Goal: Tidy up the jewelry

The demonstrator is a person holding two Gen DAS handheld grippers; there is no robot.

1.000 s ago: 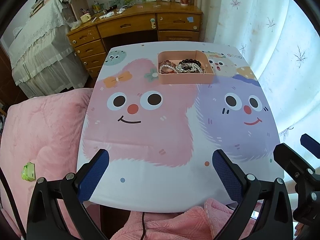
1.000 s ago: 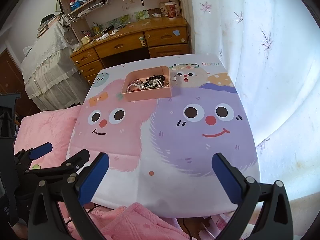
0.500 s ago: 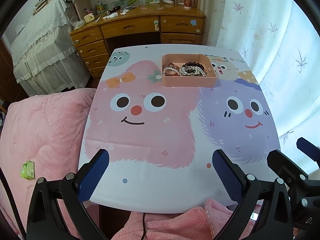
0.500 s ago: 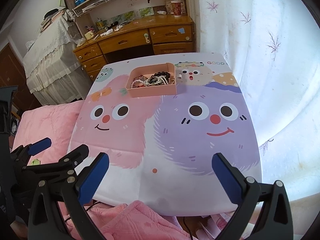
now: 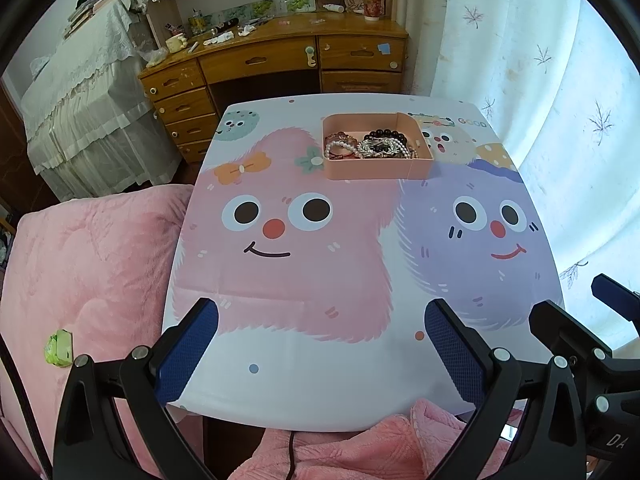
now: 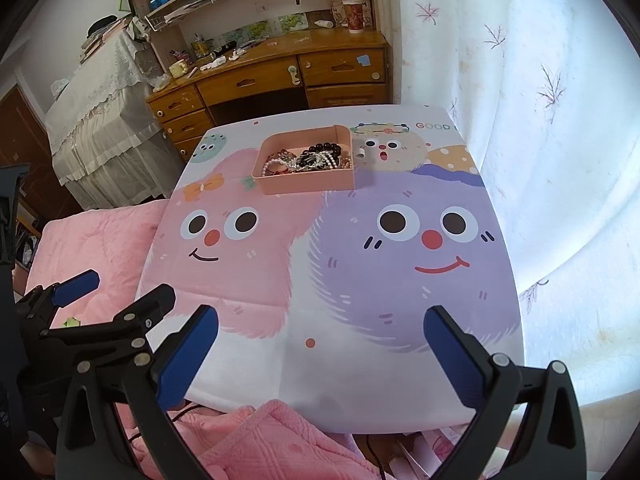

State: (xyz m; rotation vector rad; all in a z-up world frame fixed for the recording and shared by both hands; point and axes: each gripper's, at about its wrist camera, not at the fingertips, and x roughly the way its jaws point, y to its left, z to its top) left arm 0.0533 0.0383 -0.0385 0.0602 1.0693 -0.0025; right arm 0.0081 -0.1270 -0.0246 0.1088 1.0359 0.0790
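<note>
A pink open tray sits at the far side of the cartoon-print table. It holds a tangle of jewelry: pearl strands, black beads and silvery chains. My left gripper is open and empty, over the table's near edge. My right gripper is open and empty, also at the near edge, to the right of the left one. The right gripper also shows in the left wrist view, and the left one in the right wrist view.
A pink blanket covers the bed to the left, with a small green packet on it. A wooden desk with cluttered top stands behind the table. A white curtain hangs along the right.
Both grippers have pulled back and tilted up slightly, so the tray sits lower in both views and more of the desk and shelves shows. Both stay open.
</note>
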